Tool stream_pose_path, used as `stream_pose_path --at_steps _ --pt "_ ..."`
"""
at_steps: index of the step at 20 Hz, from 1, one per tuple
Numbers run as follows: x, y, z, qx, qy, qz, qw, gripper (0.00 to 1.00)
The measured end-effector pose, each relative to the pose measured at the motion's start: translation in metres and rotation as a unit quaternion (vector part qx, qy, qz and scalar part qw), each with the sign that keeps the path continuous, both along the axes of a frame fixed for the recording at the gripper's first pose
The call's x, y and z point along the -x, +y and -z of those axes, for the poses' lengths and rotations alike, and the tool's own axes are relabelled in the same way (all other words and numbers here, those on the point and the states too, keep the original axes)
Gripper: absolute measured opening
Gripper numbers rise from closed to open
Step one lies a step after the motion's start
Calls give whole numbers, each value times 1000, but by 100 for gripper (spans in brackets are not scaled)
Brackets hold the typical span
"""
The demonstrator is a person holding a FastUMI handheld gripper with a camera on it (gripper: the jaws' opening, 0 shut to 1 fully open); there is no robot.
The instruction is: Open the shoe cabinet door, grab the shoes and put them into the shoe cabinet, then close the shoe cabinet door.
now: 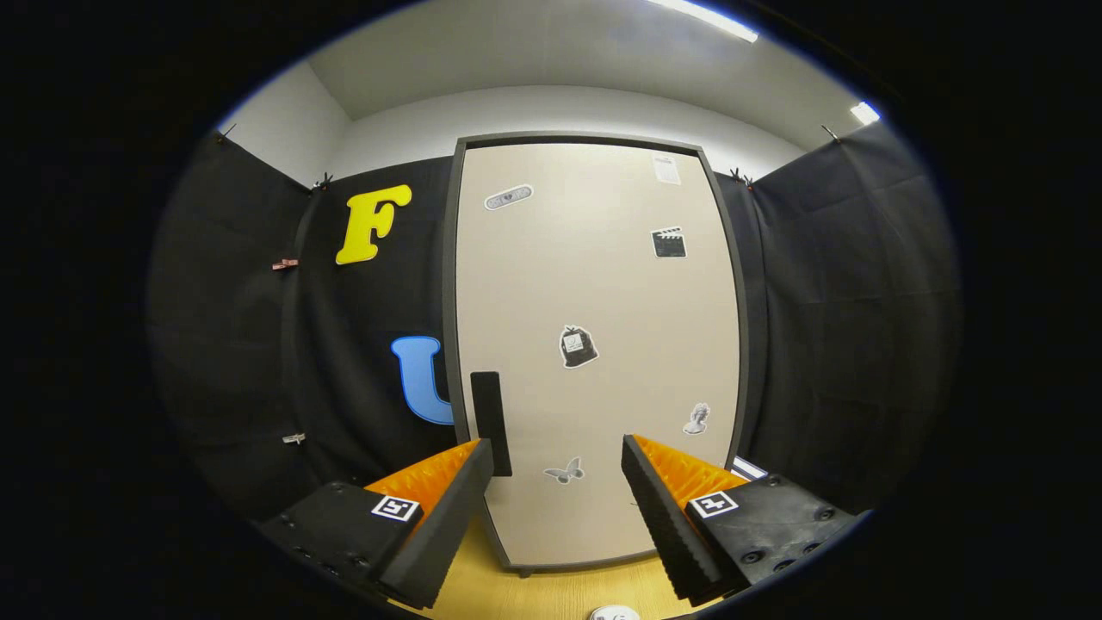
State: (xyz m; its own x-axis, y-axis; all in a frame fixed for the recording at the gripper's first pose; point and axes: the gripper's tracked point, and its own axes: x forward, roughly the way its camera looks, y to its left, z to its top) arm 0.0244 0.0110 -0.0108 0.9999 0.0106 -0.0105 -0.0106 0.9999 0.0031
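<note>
The cabinet (594, 344) stands dead centre in the frame, tall and pale, with a dark frame around its door (603, 284). The door is closed flat. A black handle (490, 422) runs upright along its left edge, low down, in the lower middle of the picture.

The gripper (558, 469) hangs in front of the door with its two fingers (448, 508) spread wide apart, nothing between them but the bare lower part of the door. The left fingertip sits just beside the bottom of the handle and overlaps it in the picture (whether it touches, I cannot tell). The right finger stands well to the right of the handle.

The door carries several small stickers: a butterfly (564, 471) between the fingertips, a bag shape (578, 346) near the middle, a bust (697, 418) lower right, a clapperboard (669, 243) upper right, and an oblong one (508, 197) upper left.

Black cloth (826, 310) hangs on both sides of the cabinet. Below, at the bottom of the frame, is a wooden floor (551, 594), with the edge of a small white thing (615, 613) at the very bottom centre, too cut off to identify. Ceiling lights (702, 15) glow at upper right.
</note>
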Motion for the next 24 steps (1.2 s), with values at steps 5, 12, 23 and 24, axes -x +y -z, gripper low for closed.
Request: stream_pose_path --at_steps 5,12,23,24 --pt "-28 25 11 2 5 -15 1000 97" --pt "-83 61 34 2 13 -17 1000 97" --pt "-134 63 56 0 27 6 1000 81" --pt "-135 64 57 1 28 7 1000 77"
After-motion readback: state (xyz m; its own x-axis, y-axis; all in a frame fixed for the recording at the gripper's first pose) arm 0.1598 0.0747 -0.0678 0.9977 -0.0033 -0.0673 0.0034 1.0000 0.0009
